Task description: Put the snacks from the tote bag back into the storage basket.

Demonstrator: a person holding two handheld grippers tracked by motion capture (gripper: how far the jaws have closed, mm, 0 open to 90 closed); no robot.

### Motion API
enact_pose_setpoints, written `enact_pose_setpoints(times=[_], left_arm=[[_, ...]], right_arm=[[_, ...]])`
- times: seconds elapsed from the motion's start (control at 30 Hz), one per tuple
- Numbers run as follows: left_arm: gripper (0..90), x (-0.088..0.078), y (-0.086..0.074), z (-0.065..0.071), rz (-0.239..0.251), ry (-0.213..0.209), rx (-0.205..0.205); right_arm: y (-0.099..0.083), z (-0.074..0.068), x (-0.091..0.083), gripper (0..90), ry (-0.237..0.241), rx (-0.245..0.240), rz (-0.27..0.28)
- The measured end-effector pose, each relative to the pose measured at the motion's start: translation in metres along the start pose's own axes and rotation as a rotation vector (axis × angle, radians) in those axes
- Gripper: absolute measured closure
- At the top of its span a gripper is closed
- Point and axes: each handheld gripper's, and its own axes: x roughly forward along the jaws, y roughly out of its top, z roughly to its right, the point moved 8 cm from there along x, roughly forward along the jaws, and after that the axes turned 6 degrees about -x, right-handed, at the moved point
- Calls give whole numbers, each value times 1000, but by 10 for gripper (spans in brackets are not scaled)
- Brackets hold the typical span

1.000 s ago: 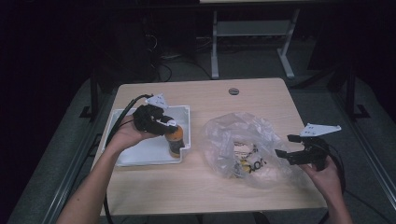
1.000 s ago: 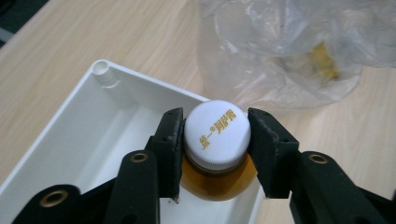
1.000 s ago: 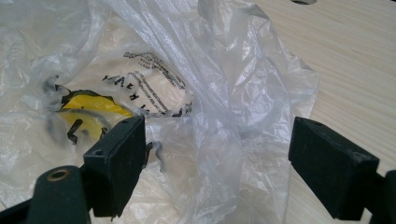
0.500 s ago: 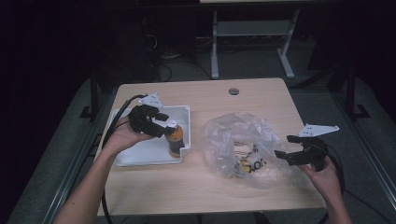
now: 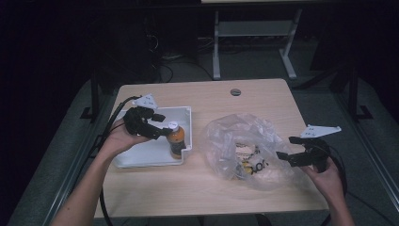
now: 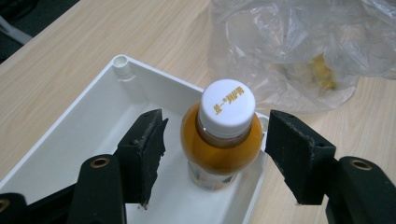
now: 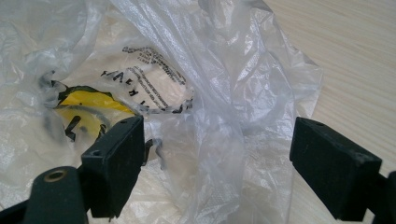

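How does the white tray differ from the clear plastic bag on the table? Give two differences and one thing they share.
The white tray is rigid, opaque and rectangular; the clear plastic bag is soft, crumpled and see-through. The tray holds an upright orange bottle; the bag holds printed packets. Both rest on the wooden table.

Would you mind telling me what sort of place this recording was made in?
Probably a lab or workshop set up for recording, not a home: a plain wooden table on a dark floor, a metal stand behind it, and loose cables on the floor.
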Motion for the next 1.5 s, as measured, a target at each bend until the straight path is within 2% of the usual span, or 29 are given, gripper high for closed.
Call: enact_pose_setpoints(times=[0.07,0.3,0.8,1.0,1.03,1.5], left_arm=[[352,-1,-2,0,1,-6,-6],[323,-6,-8,-2,12,10,-17],[300,-13,-31,-7,37,31,-54],[286,-15,-38,-8,41,38,-56],[283,-15,-39,-8,49,37,-67],[279,-17,-55,-9,50,60,-68]], right_arm=[[0,0,-1,173,-2,5,-1],[0,0,-2,173,-3,7,1],[0,0,-2,173,-6,5,1],[0,0,-2,173,-6,7,0],[0,0,-2,173,-7,6,0],[0,1,-3,170,-11,10,6]])
